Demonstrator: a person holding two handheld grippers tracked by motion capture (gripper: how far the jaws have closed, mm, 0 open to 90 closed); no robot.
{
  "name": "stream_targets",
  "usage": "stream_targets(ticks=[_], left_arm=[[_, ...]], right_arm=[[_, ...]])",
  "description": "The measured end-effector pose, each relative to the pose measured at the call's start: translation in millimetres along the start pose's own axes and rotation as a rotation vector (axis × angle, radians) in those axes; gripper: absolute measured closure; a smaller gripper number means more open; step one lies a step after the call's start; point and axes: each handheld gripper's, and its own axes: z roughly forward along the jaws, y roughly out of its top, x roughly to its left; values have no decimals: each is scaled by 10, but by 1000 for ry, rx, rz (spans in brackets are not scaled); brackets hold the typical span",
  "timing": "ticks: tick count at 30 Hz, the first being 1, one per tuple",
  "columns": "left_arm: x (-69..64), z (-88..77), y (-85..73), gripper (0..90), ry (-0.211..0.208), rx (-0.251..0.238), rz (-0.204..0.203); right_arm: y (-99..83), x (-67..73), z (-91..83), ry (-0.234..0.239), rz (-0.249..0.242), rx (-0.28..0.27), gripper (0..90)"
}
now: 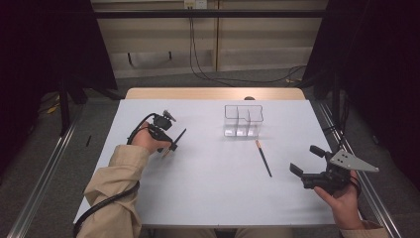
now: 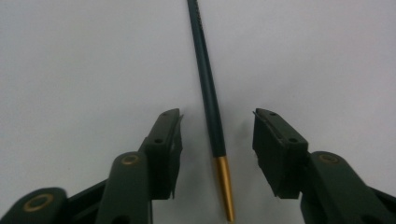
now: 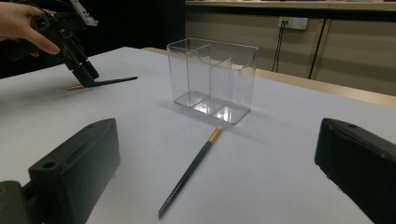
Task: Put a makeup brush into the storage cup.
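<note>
Two dark green pencils with gold ends lie on the white table [image 1: 208, 188]. In the left gripper view one pencil [image 2: 210, 98] lies flat between the jaws of my left gripper [image 2: 217, 135], which is open and straddles it just above the gold end without touching. From above, that left gripper [image 1: 167, 147] points down at this pencil [image 1: 178, 137]. The second pencil [image 1: 263, 157] lies right of centre, in front of a clear plastic organiser [image 1: 242, 120]. My right gripper [image 1: 305, 159] is wide open and holds nothing; it faces the second pencil [image 3: 191, 170] and the organiser [image 3: 212, 79].
The organiser has three empty compartments and stands at the back centre of the table. Metal rails [image 1: 44, 173] run along both sides of the table. Cables [image 1: 208, 74] lie on the floor behind it. The left gripper [image 3: 81, 70] is visible far off in the right gripper view.
</note>
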Motion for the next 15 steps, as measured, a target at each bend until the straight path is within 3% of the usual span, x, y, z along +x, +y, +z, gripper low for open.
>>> stream_targets(ticks=[3,11,14,15], left_arm=[[-20,30,16,597,-26,35,15],[-63,55,99,712,29,94,58],[-64,60,109,822,11,104,46],[-62,59,111,822,6,109,41]], right_arm=[[-5,-3,5,-1,-3,7,0],[1,-2,10,1,-5,5,0],[-1,-5,12,3,-5,5,0],[-2,-6,12,2,-5,7,0]])
